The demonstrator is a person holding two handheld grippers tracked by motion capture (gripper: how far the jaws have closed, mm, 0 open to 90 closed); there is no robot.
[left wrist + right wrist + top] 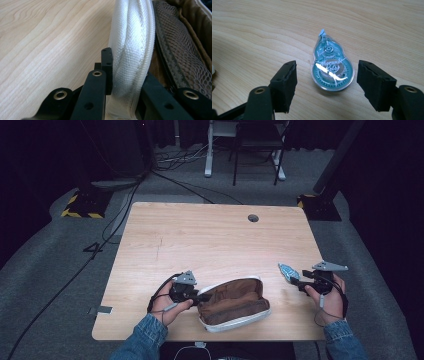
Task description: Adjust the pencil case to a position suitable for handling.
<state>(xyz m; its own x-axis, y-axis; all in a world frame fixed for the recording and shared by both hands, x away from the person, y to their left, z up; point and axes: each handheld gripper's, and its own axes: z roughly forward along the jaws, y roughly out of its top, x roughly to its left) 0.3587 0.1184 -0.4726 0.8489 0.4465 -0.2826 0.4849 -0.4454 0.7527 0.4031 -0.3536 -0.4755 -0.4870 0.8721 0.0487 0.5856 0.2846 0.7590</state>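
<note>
wooden table (210,235); brown pouch (235,302) near front edge; teal correction-tape dispenser (287,271) at right

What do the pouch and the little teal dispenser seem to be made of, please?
Pouch: fabric, matte; white woven rim, brown mesh lining inside. Dispenser: likely clear glossy plastic; a bright glare streak, teal gears visible through its shell.
</note>
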